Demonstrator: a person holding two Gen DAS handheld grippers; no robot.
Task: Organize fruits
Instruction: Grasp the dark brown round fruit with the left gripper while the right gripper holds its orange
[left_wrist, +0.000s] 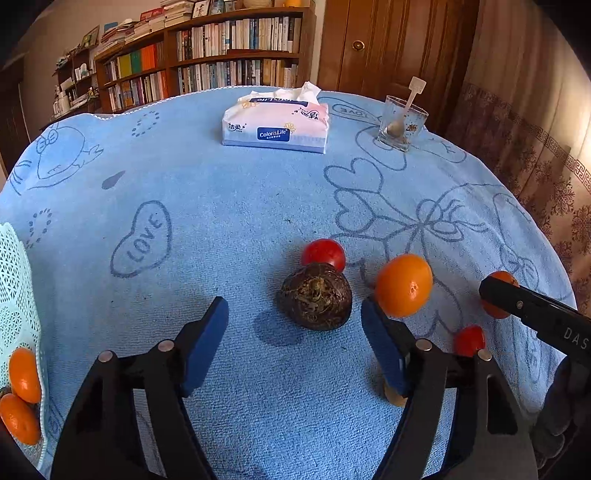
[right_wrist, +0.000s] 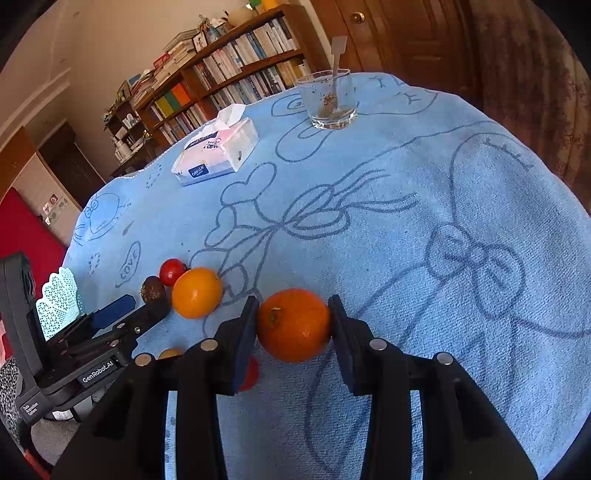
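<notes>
My right gripper is shut on an orange, its pads pressing both sides just over the blue cloth. In the left wrist view that orange shows half hidden behind one of the right gripper's fingers. My left gripper stands open, with a dark brown round fruit just ahead between its fingers. A red tomato touches the fruit's far side. A second orange lies beside my right fingertip. A small tomato lies further right. A pale mesh basket at far left holds two oranges.
A tissue pack and a glass with a spoon stand at the far side of the blue cloth. A small tan item lies under my left gripper's right finger. Bookshelves and a wooden door stand behind.
</notes>
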